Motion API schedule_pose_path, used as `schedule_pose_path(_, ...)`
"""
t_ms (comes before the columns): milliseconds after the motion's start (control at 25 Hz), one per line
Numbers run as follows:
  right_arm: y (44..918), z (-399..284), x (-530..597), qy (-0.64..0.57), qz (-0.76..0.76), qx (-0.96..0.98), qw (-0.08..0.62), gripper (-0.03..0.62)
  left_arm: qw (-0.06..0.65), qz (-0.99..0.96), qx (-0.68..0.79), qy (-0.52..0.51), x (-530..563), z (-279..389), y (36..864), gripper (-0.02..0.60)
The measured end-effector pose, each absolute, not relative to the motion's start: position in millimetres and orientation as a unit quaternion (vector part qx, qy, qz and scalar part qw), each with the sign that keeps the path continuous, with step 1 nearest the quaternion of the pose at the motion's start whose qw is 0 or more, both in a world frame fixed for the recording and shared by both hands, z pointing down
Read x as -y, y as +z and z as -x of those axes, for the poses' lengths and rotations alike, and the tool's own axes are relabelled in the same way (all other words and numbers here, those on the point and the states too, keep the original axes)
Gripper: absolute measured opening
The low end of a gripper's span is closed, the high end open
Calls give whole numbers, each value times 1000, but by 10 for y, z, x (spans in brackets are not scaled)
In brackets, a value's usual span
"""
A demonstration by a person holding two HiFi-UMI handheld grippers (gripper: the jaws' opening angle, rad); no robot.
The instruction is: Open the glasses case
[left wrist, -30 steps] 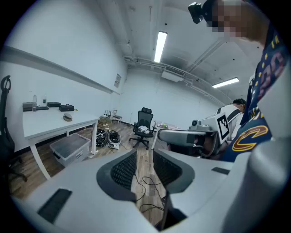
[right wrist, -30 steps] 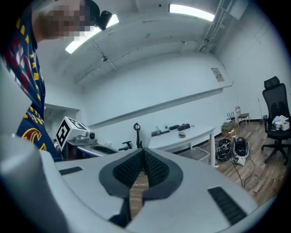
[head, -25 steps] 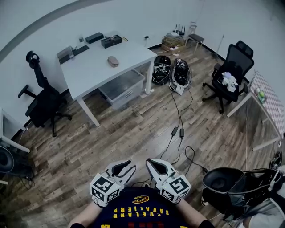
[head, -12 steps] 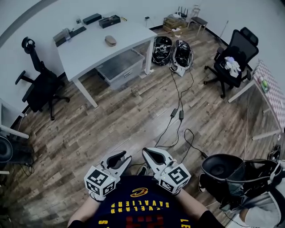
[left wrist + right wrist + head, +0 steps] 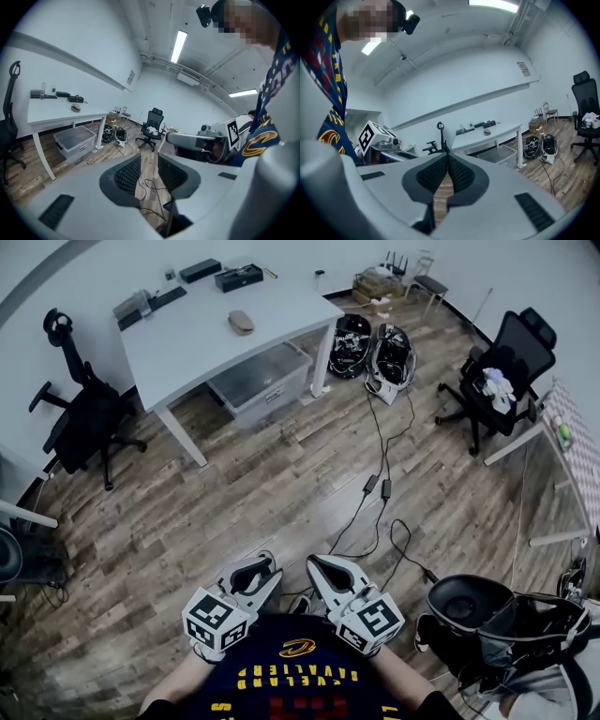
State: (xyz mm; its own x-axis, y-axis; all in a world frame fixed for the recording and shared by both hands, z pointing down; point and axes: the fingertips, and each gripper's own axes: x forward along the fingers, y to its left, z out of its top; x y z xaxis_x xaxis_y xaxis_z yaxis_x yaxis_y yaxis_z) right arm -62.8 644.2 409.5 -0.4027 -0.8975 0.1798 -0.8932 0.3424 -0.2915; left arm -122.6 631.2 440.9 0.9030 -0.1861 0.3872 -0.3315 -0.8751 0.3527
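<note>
1. What's just changed: not much. Across the last second the surface [image 5: 202,338] has slid up toward the top of the head view. Both grippers have dipped a touch but are still tucked in front of our shirt [image 5: 295,676].
2. The case [image 5: 241,322] is the small brown oval lying on that surface, all the way across the room from us. There's a big stretch of wood floor [image 5: 281,493] and some cables [image 5: 375,493] in between. It looks closed, and nothing is touching it.
3. Left gripper [image 5: 265,570]: the jaws are a little apart with nothing between them. In its own view we just see floor through the gap.
4. Right gripper [image 5: 317,568]: the jaws are closed with the tips meeting, and it holds nothing.
5. What that means, as we read it: the task hasn't really started. We'd have to walk over before anything happens, and the right gripper has to open up first.
6. Hard to make out:
   - The case is tiny in every view, so we can't see a seam, a hinge or which way it opens.
   - The dark boxes [image 5: 220,275] at the far edge of the surface are too small to identify.
   - Our hands are mostly hidden under the marker cubes.
   - Our arms are cut off at the bottom of the head view.
</note>
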Motion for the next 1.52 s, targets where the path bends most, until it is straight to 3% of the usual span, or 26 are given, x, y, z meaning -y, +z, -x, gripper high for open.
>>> schedule_pose_path(480, 4049, 587, -5187, -189, 583, -790, -15, 18, 212, -961, 119, 135, -5034, 1261, 4276, 124)
schedule_pose_path(1080, 4137, 713, -4356, -215, 578, -787, -35, 20, 236, -956, 128, 119, -4215, 1462, 4377, 124)
schedule_pose_path(1520, 4192, 525, -3441, -227, 545, -807, -12, 20, 219, -950, 181, 129, -3385, 1376, 4363, 124)
